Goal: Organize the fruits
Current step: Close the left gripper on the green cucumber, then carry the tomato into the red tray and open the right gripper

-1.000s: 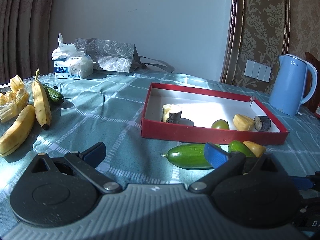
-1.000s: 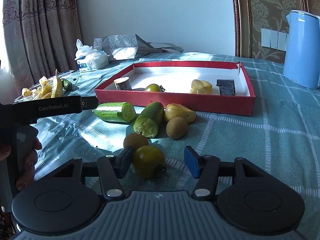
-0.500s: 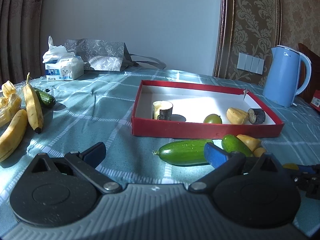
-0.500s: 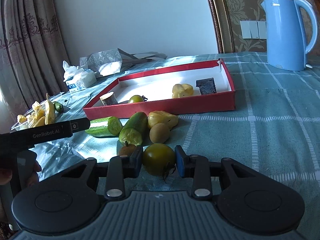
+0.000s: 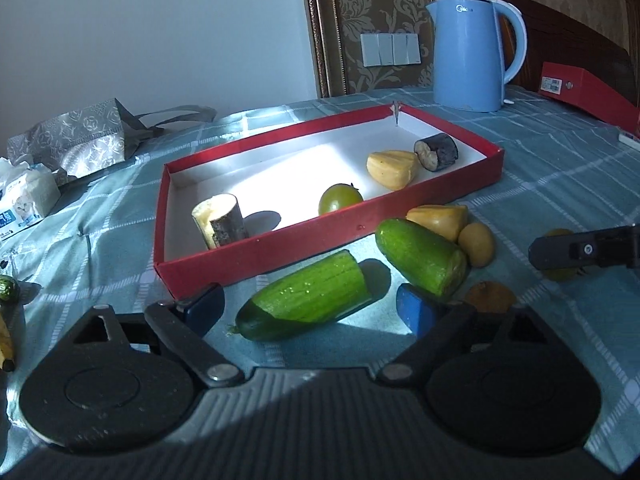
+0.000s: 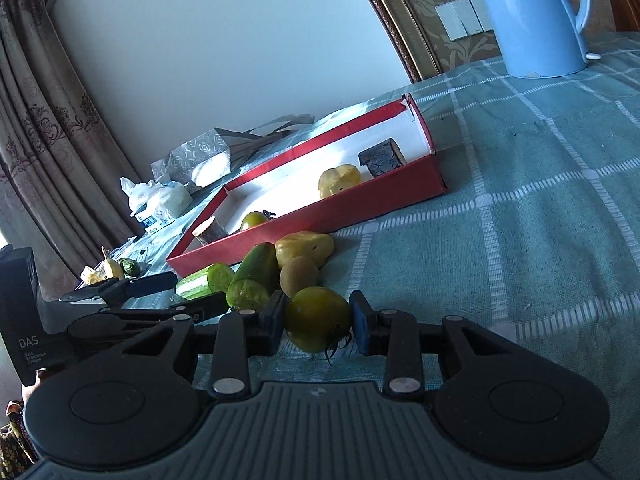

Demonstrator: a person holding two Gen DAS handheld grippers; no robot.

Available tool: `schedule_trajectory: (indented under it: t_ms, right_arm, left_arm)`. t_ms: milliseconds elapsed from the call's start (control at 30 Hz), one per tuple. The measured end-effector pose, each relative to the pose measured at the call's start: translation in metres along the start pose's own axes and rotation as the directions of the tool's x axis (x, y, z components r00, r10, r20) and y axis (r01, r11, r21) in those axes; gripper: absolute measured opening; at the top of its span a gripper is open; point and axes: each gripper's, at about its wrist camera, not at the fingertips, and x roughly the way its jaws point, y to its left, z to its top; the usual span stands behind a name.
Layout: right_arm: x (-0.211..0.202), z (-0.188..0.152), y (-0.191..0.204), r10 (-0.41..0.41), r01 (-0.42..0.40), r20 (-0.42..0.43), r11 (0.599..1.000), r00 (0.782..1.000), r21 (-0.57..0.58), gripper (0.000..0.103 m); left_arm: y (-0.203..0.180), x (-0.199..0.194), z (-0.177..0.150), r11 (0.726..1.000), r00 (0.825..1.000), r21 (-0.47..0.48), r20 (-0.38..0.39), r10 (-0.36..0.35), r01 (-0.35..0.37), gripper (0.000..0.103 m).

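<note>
My right gripper [image 6: 318,322] is shut on a green tomato [image 6: 316,318] and holds it above the tablecloth. My left gripper [image 5: 308,306] is open around the near cucumber half [image 5: 306,296] on the cloth. A second cucumber half [image 5: 422,258], a yellow fruit piece [image 5: 440,218], a kiwi [image 5: 476,244] and a brown kiwi [image 5: 490,298] lie beside it. The red tray [image 5: 280,248] holds a cut stub [image 5: 220,220], a green tomato [image 5: 340,198], a yellow piece [image 5: 394,168] and a dark chunk [image 5: 436,152].
A blue kettle [image 5: 472,52] stands behind the tray. A tissue pack [image 5: 24,196] and a grey bag [image 5: 76,140] lie at the back left. A red box [image 5: 588,94] is at far right. Bananas [image 6: 104,270] lie far left.
My right gripper has closed on the green tomato and lifted it, tilting. My left gripper has moved forward and right so that its open fingers stand around the near cucumber half.
</note>
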Motion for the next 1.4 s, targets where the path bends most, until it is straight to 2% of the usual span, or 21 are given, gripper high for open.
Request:
schedule_trajectory:
  t_ms: [133,200,233,300,367,467,500,567,600,633,667,733,867,967,1067,1167,1400]
  right_arm:
    - [-0.001,0.0,-0.002,0.0,0.0,0.002,1.0,1.0,0.01,0.033]
    - [-0.001,0.0,-0.002,-0.004,0.004,0.001,1.0,1.0,0.011,0.033]
    - [-0.001,0.0,-0.002,-0.008,0.007,0.005,1.0,1.0,0.015,0.033]
    - [-0.001,0.0,-0.002,-0.009,0.009,0.009,1.0,1.0,0.016,0.033]
    - [-0.002,0.0,-0.003,-0.013,0.013,0.012,1.0,1.0,0.021,0.033]
    - [-0.001,0.0,-0.004,-0.013,0.013,0.01,1.0,1.0,0.028,0.033]
    - [-0.001,0.0,-0.004,-0.014,0.014,0.009,1.0,1.0,0.028,0.033]
    - [-0.002,0.0,-0.004,-0.011,0.011,0.013,1.0,1.0,0.029,0.033]
    - [-0.002,0.0,-0.004,-0.013,0.012,0.012,0.999,1.0,0.031,0.033]
    - [-0.001,0.0,-0.004,-0.013,0.013,0.011,0.999,1.0,0.033,0.033]
    - [-0.001,0.0,-0.004,-0.013,0.013,0.01,0.999,1.0,0.033,0.033]
    - [0.0,0.0,-0.003,-0.015,0.014,0.008,0.999,1.0,0.029,0.033]
    - [-0.001,0.0,-0.004,-0.018,0.017,0.014,0.999,1.0,0.033,0.033]
    - [-0.003,0.0,-0.004,-0.017,0.016,0.026,0.999,1.0,0.036,0.033]
    - [-0.004,0.0,-0.004,-0.019,0.018,0.036,0.999,0.999,0.032,0.033]
    - [-0.002,0.002,-0.001,-0.04,0.039,0.037,0.999,0.998,0.016,0.033]
    - [0.002,0.022,0.01,-0.119,0.125,0.068,0.988,0.991,-0.087,0.033]
  left_arm:
    - [-0.007,-0.018,-0.011,0.996,0.996,0.002,0.012,-0.091,0.091,0.092]
    - [-0.012,-0.029,-0.014,0.989,0.988,0.007,0.031,-0.149,0.148,0.092]
    - [-0.012,-0.03,-0.014,0.991,0.99,-0.002,0.039,-0.133,0.133,0.092]
    - [-0.013,-0.032,-0.007,1.0,0.997,-0.025,0.073,-0.016,0.018,0.092]
    - [-0.012,-0.031,0.001,0.996,0.988,-0.035,0.121,0.092,-0.088,0.092]
    - [-0.015,-0.02,0.009,0.994,0.989,-0.023,0.105,0.107,-0.105,0.091]
    - [-0.017,-0.016,0.009,0.994,0.99,-0.014,0.089,0.11,-0.109,0.088]
    - [-0.02,-0.006,0.006,0.992,0.991,-0.01,0.044,0.128,-0.128,0.066]
    - [-0.019,-0.001,0.004,0.992,0.992,-0.02,0.021,0.125,-0.124,0.059]
    - [-0.015,0.004,0.004,0.993,0.994,-0.047,-0.013,0.106,-0.106,0.047]
    - [-0.009,0.003,0.005,0.992,0.996,-0.097,-0.001,0.084,-0.083,0.036]
    - [-0.003,0.006,0.005,0.989,0.999,-0.142,-0.013,0.049,-0.051,0.03]
    - [-0.005,0.005,0.003,0.987,0.998,-0.152,-0.014,0.057,-0.058,0.029]
    - [0.004,-0.003,-0.001,0.973,0.998,-0.225,0.025,0.053,-0.046,0.029]
    - [0.022,-0.016,-0.009,0.938,0.994,-0.346,0.1,0.037,-0.001,0.029]
    - [0.029,-0.022,-0.012,0.921,0.991,-0.389,0.125,0.043,0.009,0.029]
    - [0.022,-0.025,-0.009,0.937,0.989,-0.349,0.141,0.047,0.005,0.029]
